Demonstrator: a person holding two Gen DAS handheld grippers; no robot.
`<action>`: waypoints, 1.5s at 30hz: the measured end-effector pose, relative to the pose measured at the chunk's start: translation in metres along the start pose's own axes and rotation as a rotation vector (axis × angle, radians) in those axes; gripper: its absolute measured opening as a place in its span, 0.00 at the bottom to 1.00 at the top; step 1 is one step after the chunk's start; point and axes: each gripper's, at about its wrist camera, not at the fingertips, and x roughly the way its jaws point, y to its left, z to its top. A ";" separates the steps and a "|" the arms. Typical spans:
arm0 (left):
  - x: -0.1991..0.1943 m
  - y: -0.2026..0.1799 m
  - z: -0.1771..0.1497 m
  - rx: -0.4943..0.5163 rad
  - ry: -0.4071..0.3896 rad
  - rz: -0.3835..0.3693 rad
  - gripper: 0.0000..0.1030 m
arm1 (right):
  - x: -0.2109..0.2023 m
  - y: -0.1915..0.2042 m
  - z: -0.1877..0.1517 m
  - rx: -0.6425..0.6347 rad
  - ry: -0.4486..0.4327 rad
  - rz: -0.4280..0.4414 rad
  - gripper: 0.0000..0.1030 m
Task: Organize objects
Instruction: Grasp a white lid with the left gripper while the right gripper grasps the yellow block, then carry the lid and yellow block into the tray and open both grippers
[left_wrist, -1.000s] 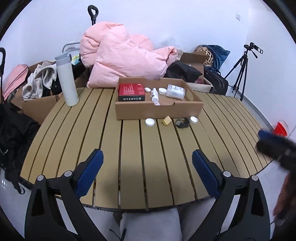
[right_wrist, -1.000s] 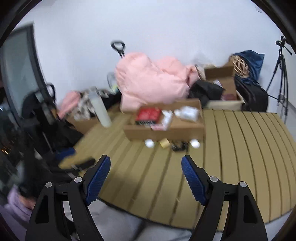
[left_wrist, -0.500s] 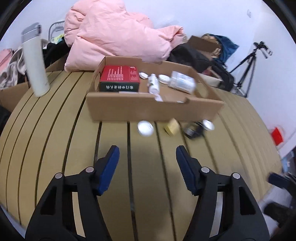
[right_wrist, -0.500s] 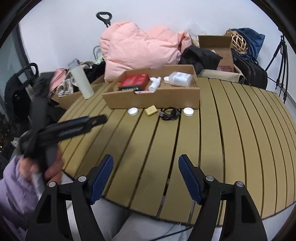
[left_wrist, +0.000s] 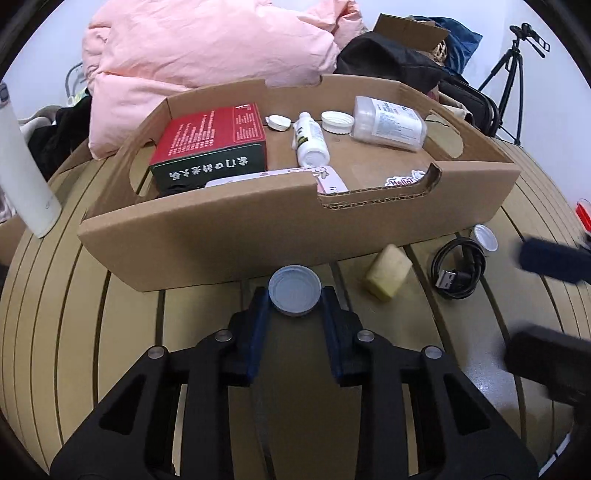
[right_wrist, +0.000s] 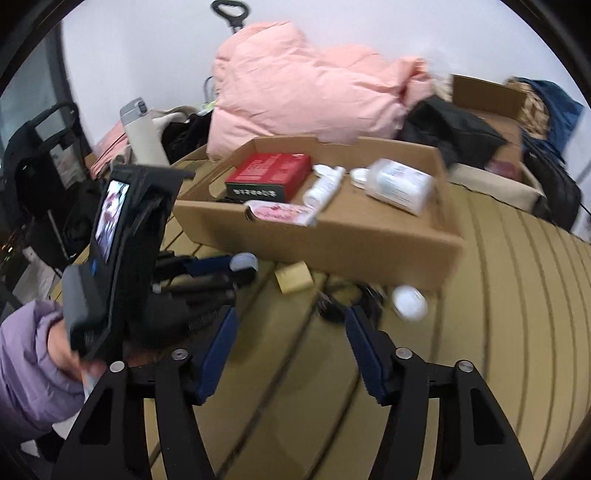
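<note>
My left gripper (left_wrist: 294, 297) is shut on a white round lid (left_wrist: 294, 290) just in front of the cardboard tray (left_wrist: 236, 240) on the slatted table. The same lid (right_wrist: 243, 261) shows in the right wrist view between the left gripper's fingers (right_wrist: 207, 265). My right gripper (right_wrist: 290, 325) is open and empty, close to a black coiled cable (right_wrist: 347, 295) and another white lid (right_wrist: 409, 301). A yellow block (left_wrist: 388, 271) lies right of the held lid. The tray holds a red and black box (left_wrist: 212, 146), a small white bottle (left_wrist: 310, 144) and a large clear bottle (left_wrist: 388, 123).
A tall white flask (left_wrist: 22, 173) stands at the table's left. A pink quilt (left_wrist: 207, 51) and bags lie behind the tray. A tripod (left_wrist: 517, 74) stands at the far right. The cable (left_wrist: 458, 267) and small lid (left_wrist: 485, 238) lie by the tray's right corner.
My left gripper moved forward to the tray's front wall and shut on the white lid. My right gripper moved forward toward the cable and stayed open.
</note>
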 end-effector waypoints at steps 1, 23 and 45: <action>-0.002 0.003 -0.001 -0.013 0.001 -0.007 0.24 | 0.008 0.000 0.004 -0.006 -0.001 0.015 0.62; -0.138 0.053 -0.034 -0.279 -0.104 0.015 0.24 | 0.072 -0.003 0.010 0.024 0.110 -0.091 0.36; -0.161 0.011 0.030 -0.147 -0.088 -0.155 0.24 | -0.124 0.010 -0.012 0.131 -0.087 -0.044 0.36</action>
